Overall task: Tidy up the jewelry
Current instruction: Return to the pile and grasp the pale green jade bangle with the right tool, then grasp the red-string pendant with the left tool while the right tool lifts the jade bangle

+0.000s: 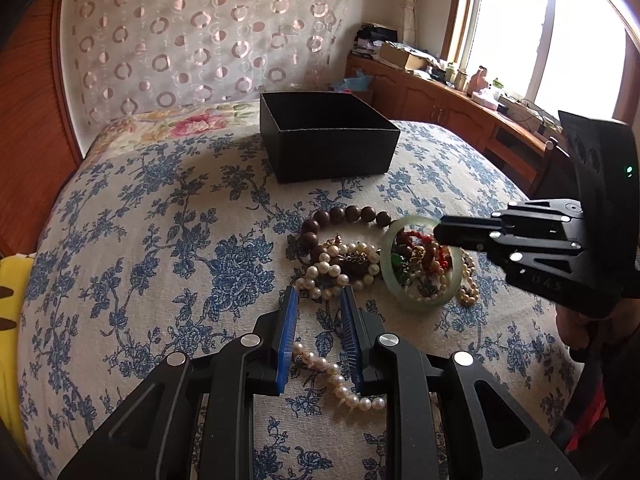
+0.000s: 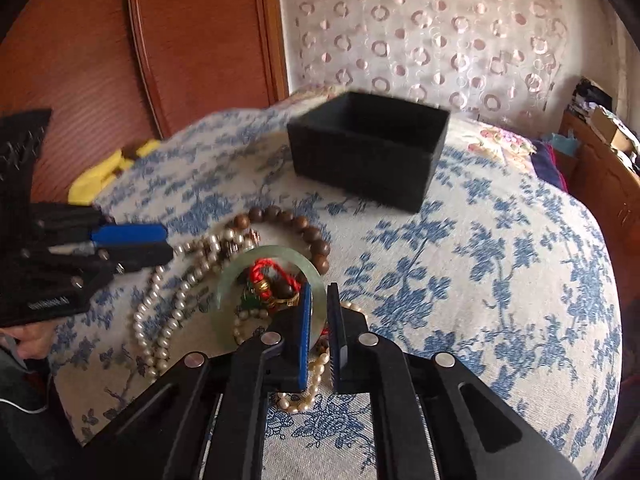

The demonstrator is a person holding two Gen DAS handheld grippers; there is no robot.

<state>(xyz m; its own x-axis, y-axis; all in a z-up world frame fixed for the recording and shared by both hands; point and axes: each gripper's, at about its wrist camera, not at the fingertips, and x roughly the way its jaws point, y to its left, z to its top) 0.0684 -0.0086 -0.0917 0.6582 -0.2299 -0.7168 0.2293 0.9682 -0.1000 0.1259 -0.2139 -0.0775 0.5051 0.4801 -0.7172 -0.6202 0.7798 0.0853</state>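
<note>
A heap of jewelry lies on the bed: a brown bead bracelet (image 1: 344,213) (image 2: 280,216), a pearl necklace (image 1: 340,384) (image 2: 152,320), a red cord piece (image 2: 268,270), and a pale green jade bangle (image 1: 390,276) (image 2: 228,280). My right gripper (image 2: 318,286) (image 1: 438,230) is shut on the bangle's rim, and the bangle stands tilted over the heap. My left gripper (image 1: 318,296) (image 2: 168,246) hovers open at the heap's near-left side; a pearl strand lies on the cover between its blue pads, untouched. An open black box (image 1: 332,152) (image 2: 360,168) stands behind the heap.
The bed cover (image 1: 160,240) is cream with blue flowers. A wooden headboard (image 1: 32,120) and a patterned curtain (image 1: 200,32) rise behind it. A yellow item (image 2: 100,176) lies at the bed's edge. A cluttered wooden cabinet (image 1: 440,96) runs under the window.
</note>
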